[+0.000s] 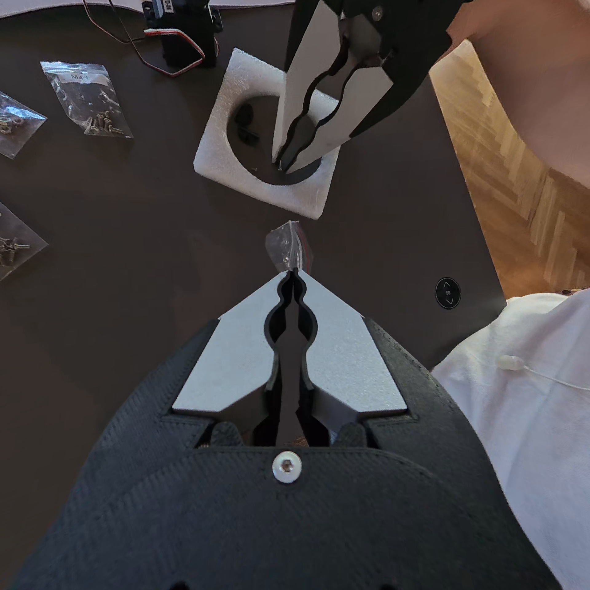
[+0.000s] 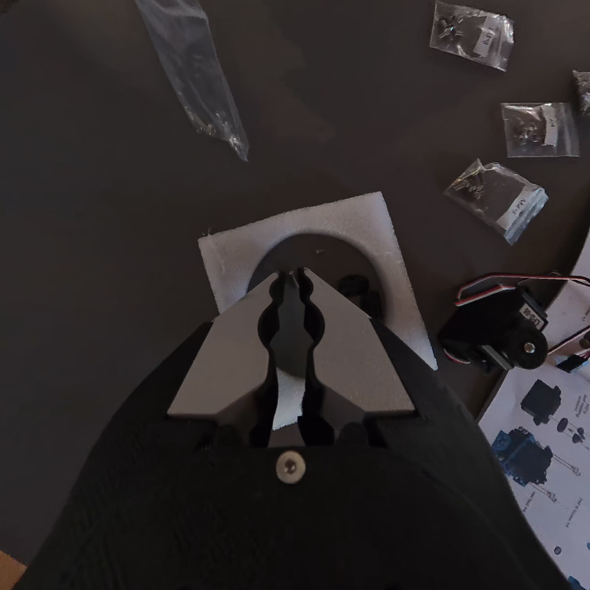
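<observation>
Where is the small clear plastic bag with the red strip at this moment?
In the left wrist view, the small clear bag is pinched at the tips of the left tool, above the dark table, just short of the white foam square.

bag labels | servo sticker | printed sheet | button arrows

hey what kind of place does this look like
Probably a hobby or electronics assembly desk: small bags of screws, a black servo motor with wires and a printed assembly sheet lie on a dark table.
</observation>
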{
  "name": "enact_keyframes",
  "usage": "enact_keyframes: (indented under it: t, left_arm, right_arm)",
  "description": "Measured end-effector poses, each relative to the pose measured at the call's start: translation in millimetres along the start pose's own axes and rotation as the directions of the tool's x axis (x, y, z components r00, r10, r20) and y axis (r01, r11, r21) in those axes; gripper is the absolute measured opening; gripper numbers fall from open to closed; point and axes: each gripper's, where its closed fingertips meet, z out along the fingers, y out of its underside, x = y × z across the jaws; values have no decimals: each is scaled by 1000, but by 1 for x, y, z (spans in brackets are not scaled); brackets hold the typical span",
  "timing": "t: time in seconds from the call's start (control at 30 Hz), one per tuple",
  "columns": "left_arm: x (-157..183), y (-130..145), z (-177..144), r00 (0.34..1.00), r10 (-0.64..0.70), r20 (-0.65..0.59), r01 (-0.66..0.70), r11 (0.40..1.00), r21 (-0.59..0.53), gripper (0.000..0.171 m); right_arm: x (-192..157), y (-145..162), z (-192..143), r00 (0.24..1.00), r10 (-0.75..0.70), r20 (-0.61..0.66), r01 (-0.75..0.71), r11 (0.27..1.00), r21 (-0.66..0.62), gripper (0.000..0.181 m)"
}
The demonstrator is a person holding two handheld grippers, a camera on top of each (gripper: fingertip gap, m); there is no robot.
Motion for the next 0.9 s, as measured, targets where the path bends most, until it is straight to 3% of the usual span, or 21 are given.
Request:
enact_keyframes:
  t: [0.23, 0.3, 0.37, 0.47, 0.53, 0.67, 0.9]
  left_arm:
    - [-2, 1, 2, 1000, -14, -9, 14, 1000, 0, 0]
    - [-1, 0, 3, 1000, -12, -12, 12, 1000, -2, 0]
    - [1, -2, 6, 1000, -8, -20, 8, 1000, -6, 0]
    - [4, -6, 12, 999, -1, -36, 0, 1000, -16, 0]
    - [7, -10, 13, 999, 5, -48, -5, 1000, -11, 0]
    - [10, -15, 12, 998, -1, -64, 1, 1000, 0, 0]
    - [12, -17, 7, 994, -25, -102, 28, 999, 26, 0]
  right_arm:
    - [-4, 1, 1, 998, 42, 44, -42, 999, 0, 3]
    - [-4, -11, -9, 998, 61, 21, -62, 995, 74, 3]
    - [-9, -51, -32, 998, 62, 0, -60, 967, 246, 3]
    - [-40, -129, -69, 999, -37, 26, 18, 852, 524, 2]
    - [-49, -140, -63, 997, -73, 41, 41, 854, 518, 3]
    - [-45, -120, -36, 997, -52, 52, 25, 903, 429, 3]
    - [-41, -107, -25, 996, -87, -12, 86, 939, 333, 3]
